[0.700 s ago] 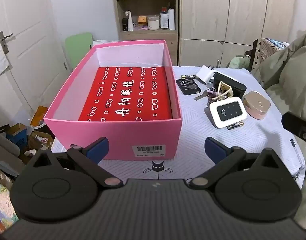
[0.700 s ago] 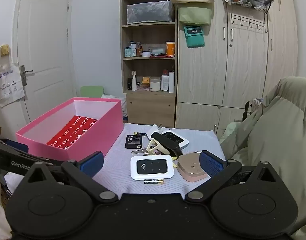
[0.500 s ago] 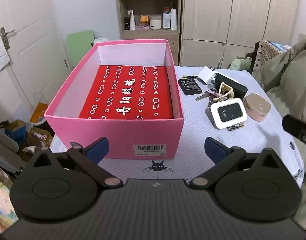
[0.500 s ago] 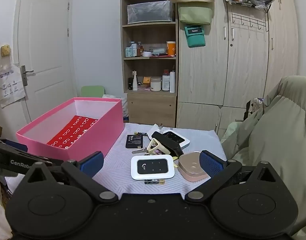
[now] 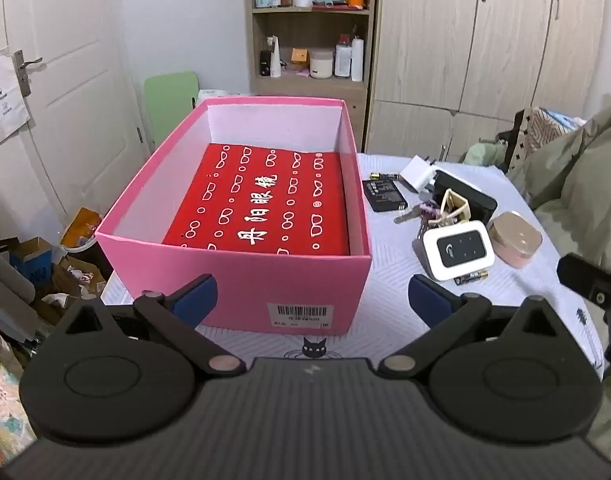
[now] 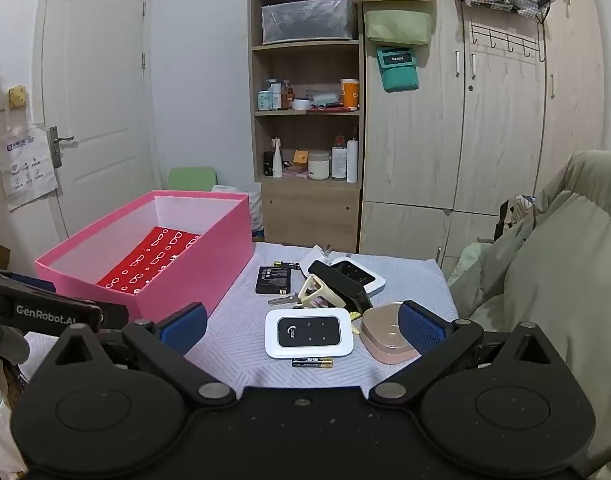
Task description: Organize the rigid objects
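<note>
A pink open box (image 5: 241, 280) with a red printed cloth (image 5: 265, 204) on its floor stands on the table's left; it also shows in the right wrist view (image 6: 193, 276). To its right lie a white pocket router (image 5: 458, 249) (image 6: 308, 332), a tan rounded case (image 5: 514, 238) (image 6: 385, 334), a beige key holder with keys (image 6: 317, 294), a black flat battery (image 6: 274, 280), a black case (image 6: 337, 280) and small batteries (image 6: 311, 362). My left gripper (image 5: 311, 300) is open and empty before the box's near wall. My right gripper (image 6: 303, 326) is open and empty, just short of the router.
A white charger plug (image 5: 417, 172) and a second white router (image 6: 357, 274) lie at the table's far side. An olive coat (image 6: 545, 280) is heaped at the right. A shelf unit (image 6: 305, 120) and wardrobe stand behind. Floor clutter (image 5: 33, 264) lies left of the table.
The left wrist view has tilted up slightly and now takes in more of the shelf and wall. The right gripper has hardly moved. Both grippers stay open and the objects lie still.
</note>
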Motion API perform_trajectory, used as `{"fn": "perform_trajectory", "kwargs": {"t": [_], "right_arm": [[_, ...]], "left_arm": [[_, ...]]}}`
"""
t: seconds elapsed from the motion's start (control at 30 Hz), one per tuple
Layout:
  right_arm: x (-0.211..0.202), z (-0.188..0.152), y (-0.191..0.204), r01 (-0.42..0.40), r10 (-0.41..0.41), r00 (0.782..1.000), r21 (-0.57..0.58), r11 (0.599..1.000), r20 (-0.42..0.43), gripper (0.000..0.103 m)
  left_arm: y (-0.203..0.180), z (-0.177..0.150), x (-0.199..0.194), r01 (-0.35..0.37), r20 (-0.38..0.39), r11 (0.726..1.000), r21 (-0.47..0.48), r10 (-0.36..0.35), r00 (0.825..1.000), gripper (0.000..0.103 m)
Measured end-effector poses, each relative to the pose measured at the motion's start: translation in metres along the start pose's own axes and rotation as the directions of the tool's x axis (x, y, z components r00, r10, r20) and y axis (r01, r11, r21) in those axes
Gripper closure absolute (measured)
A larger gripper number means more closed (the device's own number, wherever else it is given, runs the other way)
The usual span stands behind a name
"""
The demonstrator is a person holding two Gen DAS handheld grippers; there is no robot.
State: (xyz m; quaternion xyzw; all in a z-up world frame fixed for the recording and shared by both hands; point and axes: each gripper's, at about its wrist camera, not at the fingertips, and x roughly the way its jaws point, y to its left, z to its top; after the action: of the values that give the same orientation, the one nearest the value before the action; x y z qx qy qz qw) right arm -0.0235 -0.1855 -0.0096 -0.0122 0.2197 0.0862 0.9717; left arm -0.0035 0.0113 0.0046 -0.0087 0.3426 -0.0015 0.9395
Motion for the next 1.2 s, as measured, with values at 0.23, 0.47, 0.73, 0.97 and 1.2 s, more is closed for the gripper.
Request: {"fn": "perform_trajectory", "kwargs": {"t": [0.23, 0.47, 0.73, 0.97, 1.2], "right_arm": [[0.003, -0.003, -0.004, -0.002, 0.002, 1.000, 0.015, 1.000, -0.011, 0.000], [0.002, -0.004, -0.005, 0.005, -0.005, 1.000, 0.002, 1.000, -0.006, 0.000], [0.005, -0.006, -0.004, 0.011, -0.011, 1.000, -0.003, 1.000, -0.011, 0.000], [0.006, -0.007, -0.004, 0.017, -0.017, 1.000, -0.010, 1.000, -0.013, 0.000], [0.010, -0.006, -0.003, 0.016, -0.016, 1.000, -0.018, 1.000, -0.021, 0.000]], "left_arm": [[-0.001, -0.003, 0.005, -0.024, -0.002, 1.000, -0.009, 0.024, 1.000, 0.000], [-0.001, -0.005, 0.005, -0.031, 0.011, 0.999, -0.017, 0.031, 0.999, 0.000], [0.002, -0.005, 0.009, -0.062, 0.016, 0.998, -0.031, 0.063, 0.998, 0.000], [0.003, -0.007, 0.013, -0.065, 0.012, 0.997, -0.037, 0.065, 0.998, 0.000], [0.003, -0.006, 0.015, -0.074, 0.041, 0.996, -0.043, 0.076, 0.996, 0.000]]}}
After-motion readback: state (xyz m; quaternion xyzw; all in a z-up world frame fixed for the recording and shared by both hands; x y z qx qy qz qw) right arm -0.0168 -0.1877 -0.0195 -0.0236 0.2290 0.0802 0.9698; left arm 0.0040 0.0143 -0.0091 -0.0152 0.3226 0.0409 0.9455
